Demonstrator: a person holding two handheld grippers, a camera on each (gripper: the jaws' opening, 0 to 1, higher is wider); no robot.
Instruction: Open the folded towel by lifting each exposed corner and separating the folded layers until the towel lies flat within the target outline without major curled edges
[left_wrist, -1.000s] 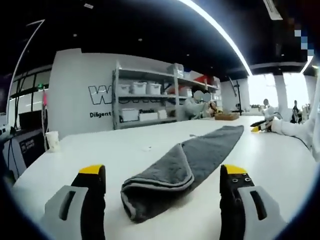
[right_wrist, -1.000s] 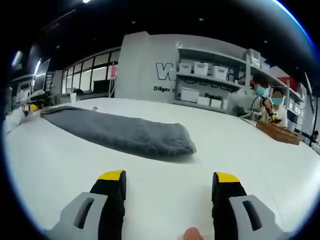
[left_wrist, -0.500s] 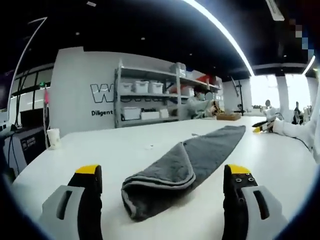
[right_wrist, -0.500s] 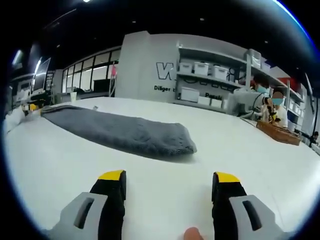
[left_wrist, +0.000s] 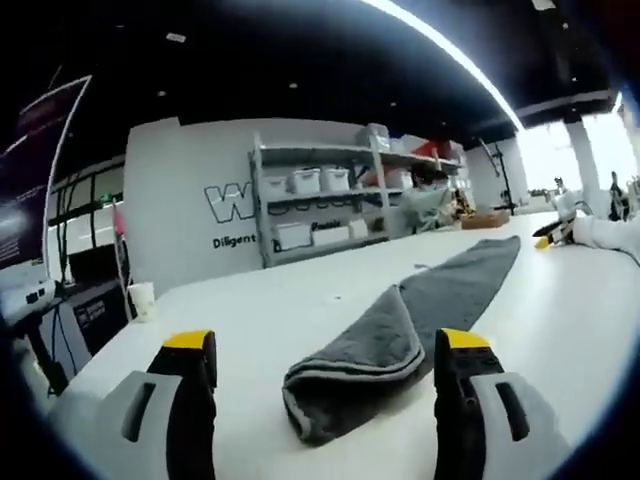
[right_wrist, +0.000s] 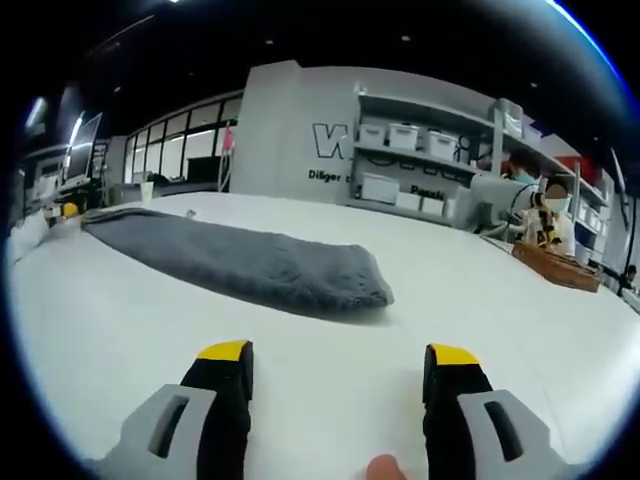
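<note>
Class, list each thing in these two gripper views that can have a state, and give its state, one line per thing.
towel: folded lengthwise, lying on the white table, no layer opened yet.
left gripper: open, jaws on either side of the towel's near end, holding nothing.
right gripper: open, empty, short of the towel's other end.
paper cup: upright near the table edge.
wicker basket: resting on the table, contents unclear.
</note>
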